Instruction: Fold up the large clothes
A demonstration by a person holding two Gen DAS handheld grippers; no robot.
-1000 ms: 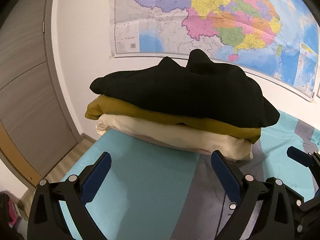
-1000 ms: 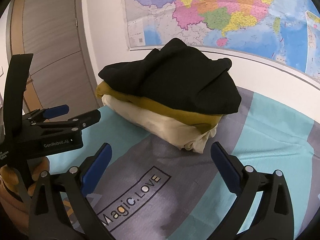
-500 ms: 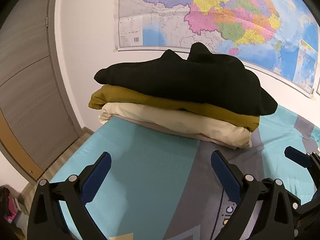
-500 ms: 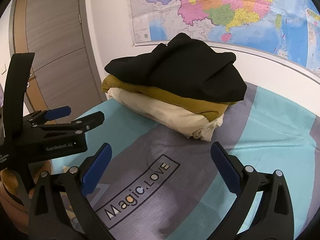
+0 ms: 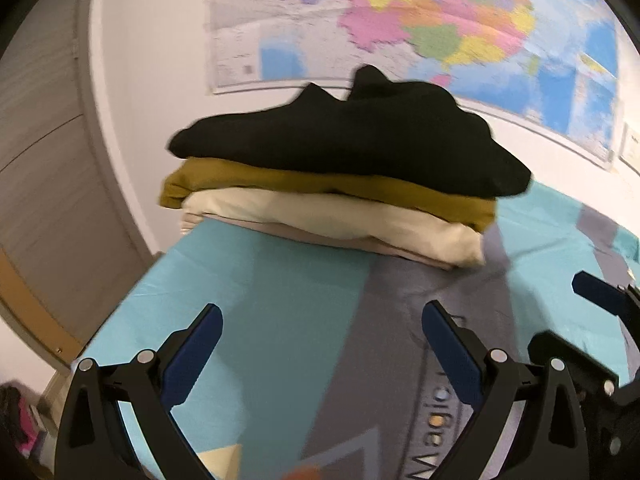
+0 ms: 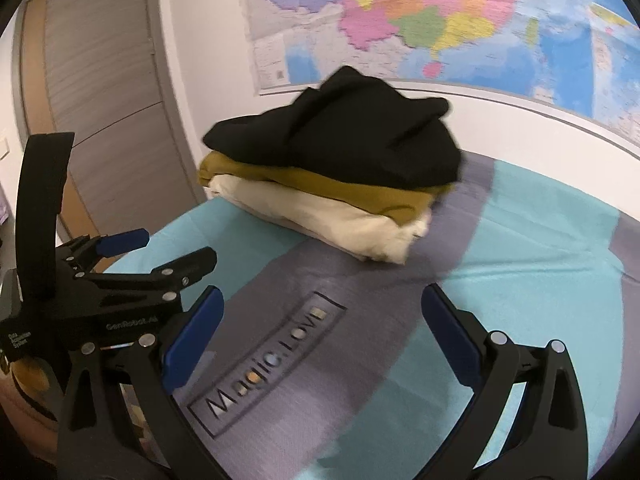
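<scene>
A stack of folded clothes lies at the far end of the bed: a black garment [image 5: 352, 140] on top, a mustard one [image 5: 312, 186] under it, a cream one [image 5: 340, 220] at the bottom. The stack also shows in the right wrist view, black [image 6: 348, 136], mustard [image 6: 340, 188], cream [image 6: 332, 220]. My left gripper [image 5: 322, 328] is open and empty, well short of the stack. My right gripper [image 6: 322, 312] is open and empty too. The left gripper's body [image 6: 120, 276] shows at the left of the right wrist view.
The bed sheet [image 6: 540, 248] is teal and grey with a "Magic.LOVE" print [image 6: 272, 356]. A wall map [image 6: 440, 20] hangs behind the stack. A wooden door [image 6: 100, 100] stands at the left, beyond the bed's edge.
Both grippers have drawn back from the stack, which now looks smaller and farther. More of the printed sheet shows. Both jaws stay open.
</scene>
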